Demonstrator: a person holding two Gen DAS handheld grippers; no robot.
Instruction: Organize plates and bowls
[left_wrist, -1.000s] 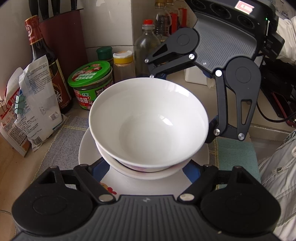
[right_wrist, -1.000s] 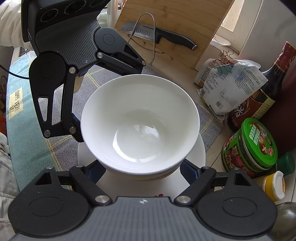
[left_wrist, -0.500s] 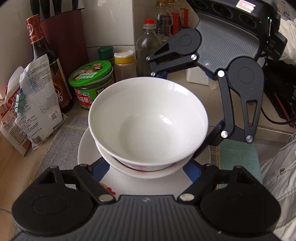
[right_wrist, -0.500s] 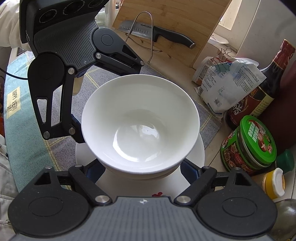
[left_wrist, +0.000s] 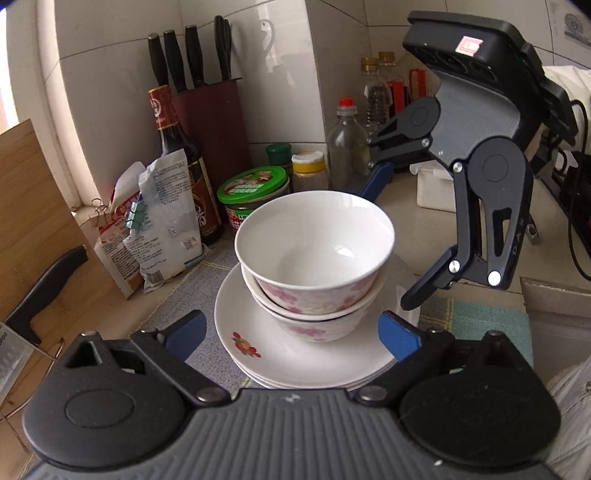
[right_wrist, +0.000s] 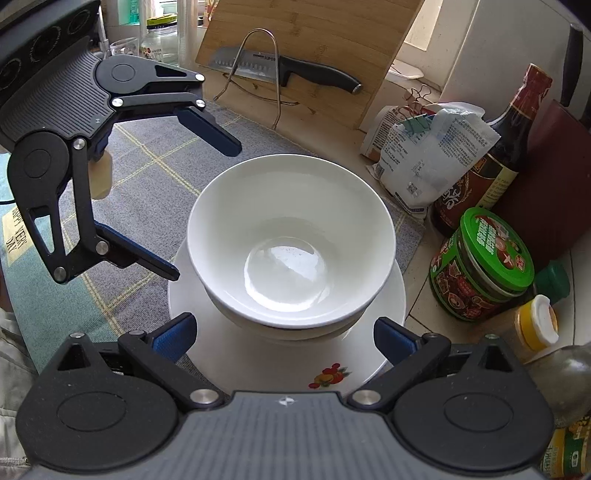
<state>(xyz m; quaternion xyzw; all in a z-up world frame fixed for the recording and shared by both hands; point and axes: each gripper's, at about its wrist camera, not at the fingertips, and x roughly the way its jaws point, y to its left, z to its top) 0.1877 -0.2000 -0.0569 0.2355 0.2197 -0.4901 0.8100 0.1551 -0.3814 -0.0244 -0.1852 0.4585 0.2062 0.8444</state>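
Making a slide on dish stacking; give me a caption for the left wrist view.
Two nested floral bowls rest on stacked plates, flanked by the open left claw and right claw.

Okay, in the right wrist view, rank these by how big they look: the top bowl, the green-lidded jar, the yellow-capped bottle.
1. top bowl, clearly largest.
2. green-lidded jar.
3. yellow-capped bottle, smallest.
The jar and bottle sit near the fisheye edge, so their apparent sizes are distorted.

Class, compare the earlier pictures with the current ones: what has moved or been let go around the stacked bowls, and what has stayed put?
Both grippers have let go and drawn back: the left gripper and right gripper now stand open, clear of the top bowl. It stays nested in the lower bowl on the plates. The green-lidded jar and soy sauce bottle have not moved.
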